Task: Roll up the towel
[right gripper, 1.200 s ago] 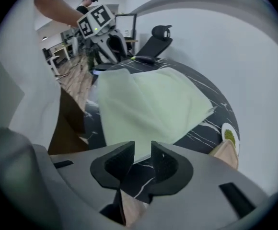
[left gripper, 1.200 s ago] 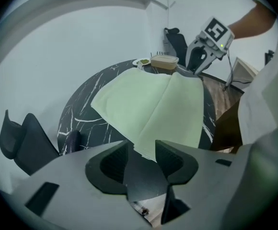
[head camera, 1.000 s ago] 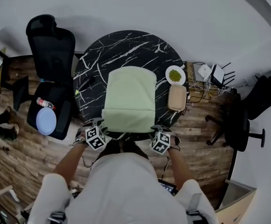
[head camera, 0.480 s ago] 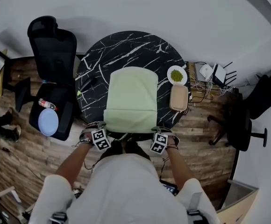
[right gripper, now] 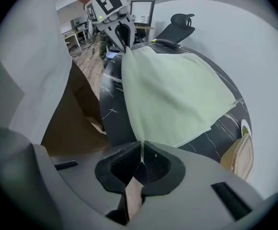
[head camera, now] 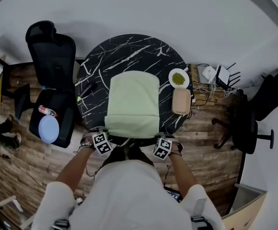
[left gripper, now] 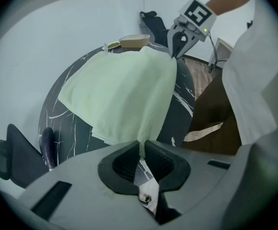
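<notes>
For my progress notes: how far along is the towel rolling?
Done: the left claw and right claw have just been closing and now each pinch a near corner of the towel. In hand: that grip. Remaining: all the rolling; the towel lies spread on the table, no turn made.

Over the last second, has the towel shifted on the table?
No. In the head view the towel keeps its far right corner level with the white dish, and its near edge still overhangs the black table.

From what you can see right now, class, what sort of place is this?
Probably an office or workroom: a black swivel office chair, a router with antennas, and a monitor on a desk behind.
</notes>
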Demonstrator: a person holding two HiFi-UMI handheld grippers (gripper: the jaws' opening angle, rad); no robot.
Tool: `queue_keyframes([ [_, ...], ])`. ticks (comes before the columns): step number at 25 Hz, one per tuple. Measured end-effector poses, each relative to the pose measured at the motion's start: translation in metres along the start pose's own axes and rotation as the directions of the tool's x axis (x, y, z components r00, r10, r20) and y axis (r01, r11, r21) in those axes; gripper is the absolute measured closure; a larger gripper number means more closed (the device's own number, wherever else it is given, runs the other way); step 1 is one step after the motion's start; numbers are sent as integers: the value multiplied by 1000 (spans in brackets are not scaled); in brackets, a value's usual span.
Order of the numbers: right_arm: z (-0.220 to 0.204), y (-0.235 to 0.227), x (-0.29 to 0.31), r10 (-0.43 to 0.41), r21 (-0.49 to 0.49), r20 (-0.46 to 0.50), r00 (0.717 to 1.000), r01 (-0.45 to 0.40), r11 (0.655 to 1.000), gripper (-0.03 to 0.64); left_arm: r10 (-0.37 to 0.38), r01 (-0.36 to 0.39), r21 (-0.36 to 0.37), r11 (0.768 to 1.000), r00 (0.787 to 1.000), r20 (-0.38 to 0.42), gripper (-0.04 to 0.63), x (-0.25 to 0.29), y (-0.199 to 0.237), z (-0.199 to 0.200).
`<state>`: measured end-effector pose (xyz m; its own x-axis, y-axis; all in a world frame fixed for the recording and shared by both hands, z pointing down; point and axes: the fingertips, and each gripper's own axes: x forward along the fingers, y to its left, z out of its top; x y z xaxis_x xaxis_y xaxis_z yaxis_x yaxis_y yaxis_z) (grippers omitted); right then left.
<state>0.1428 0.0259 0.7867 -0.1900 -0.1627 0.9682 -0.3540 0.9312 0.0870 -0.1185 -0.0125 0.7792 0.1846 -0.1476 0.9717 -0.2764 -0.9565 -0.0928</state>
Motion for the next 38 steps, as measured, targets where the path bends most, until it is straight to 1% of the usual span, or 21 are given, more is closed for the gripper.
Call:
queue_keyframes([
  [4,-1,7,-7,34,12,-1,999,-34,999,606,-44,44,6,999,999,-9,571,-3,-7,-1],
  [6,-1,18,-15,78,18,-7,997,-78,997,606,-78,78,17,997,997,-16,571,-7,-15,-4],
  [8,-4,35,-22,142,27,-13,990,-142,990,606,-119,120,31,992,993,-21,571,-13,-26,-8],
  [11,-9,60,-35,236,46,-16,972,-235,971,606,-200,201,35,979,980,-19,571,-26,-48,-15],
  [15,-17,91,-55,362,78,-21,932,-360,930,606,-307,307,25,951,952,-12,572,-44,-76,-21],
  [17,-18,100,-62,398,91,-10,917,-395,914,606,-335,335,28,942,942,-13,572,-52,-83,-21],
  [20,-16,97,-75,416,123,20,909,-415,902,606,-347,348,35,937,938,-11,572,-62,-82,-18],
  [22,-7,82,-86,392,143,80,916,-400,905,606,-339,338,29,941,941,10,572,-69,-72,-12],
  [23,-1,70,-91,361,155,122,925,-377,913,606,-324,324,20,946,945,28,571,-73,-63,-7],
  [25,11,40,-102,274,197,200,941,-312,929,606,-281,282,-3,959,957,74,571,-78,-40,5],
  [27,17,11,-108,191,234,239,952,-248,940,606,-235,239,-25,971,965,113,571,-80,-14,17],
  [30,21,-24,-104,109,259,243,964,-172,951,606,-184,192,-49,980,974,130,571,-75,19,31],
  [32,23,-45,-97,58,283,238,969,-126,951,606,-154,163,-64,984,979,134,571,-65,40,39],
  [36,25,-85,-75,-26,326,199,980,-41,944,606,-111,121,-119,985,990,92,571,-43,70,42],
  [38,25,-100,-61,-53,337,164,985,-5,942,606,-76,89,-144,986,993,92,569,-32,83,47],
])
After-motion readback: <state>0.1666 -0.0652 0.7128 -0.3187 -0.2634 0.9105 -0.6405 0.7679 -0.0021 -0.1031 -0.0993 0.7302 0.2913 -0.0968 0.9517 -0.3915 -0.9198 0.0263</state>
